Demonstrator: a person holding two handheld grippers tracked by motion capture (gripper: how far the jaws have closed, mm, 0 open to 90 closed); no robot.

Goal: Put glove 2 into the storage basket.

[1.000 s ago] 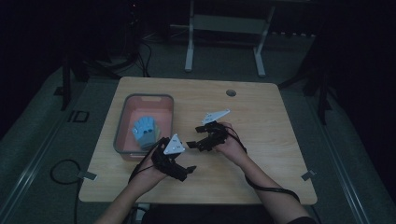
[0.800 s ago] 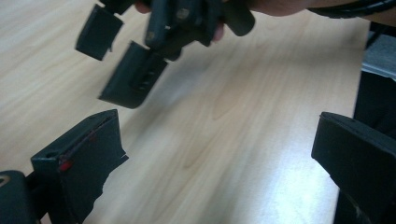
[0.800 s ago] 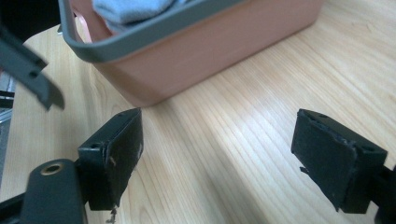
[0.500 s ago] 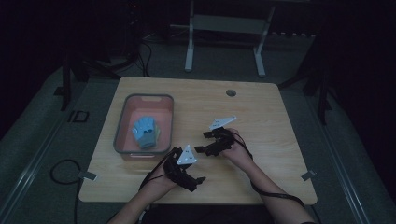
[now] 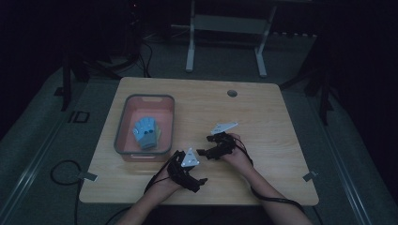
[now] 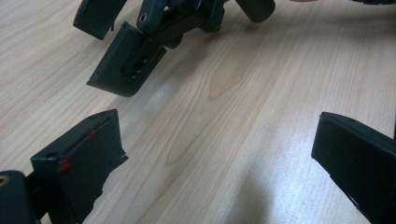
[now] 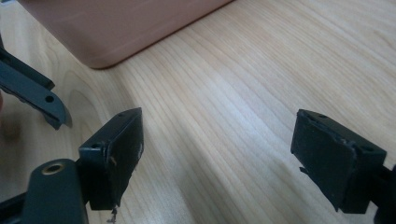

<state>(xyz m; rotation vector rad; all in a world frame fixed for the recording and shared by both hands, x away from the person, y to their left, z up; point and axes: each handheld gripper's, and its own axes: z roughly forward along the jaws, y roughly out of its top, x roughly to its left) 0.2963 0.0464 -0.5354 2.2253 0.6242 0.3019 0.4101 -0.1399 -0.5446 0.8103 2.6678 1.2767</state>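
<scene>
Both grippers rest low on the table, the left gripper at 6 o'clock and the right gripper just beside it, fingers spread and empty, likely idle between grasps. The blue toy lies inside the pink tray at 9 o'clock, apart from both, so it looks stowed rather than awaiting a pick.

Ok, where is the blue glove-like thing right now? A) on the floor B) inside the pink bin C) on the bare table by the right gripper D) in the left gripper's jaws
B: the blue glove-like thing lies inside the pink bin, and the jaws of both the left gripper and the right gripper are open and empty over bare wood.
</scene>
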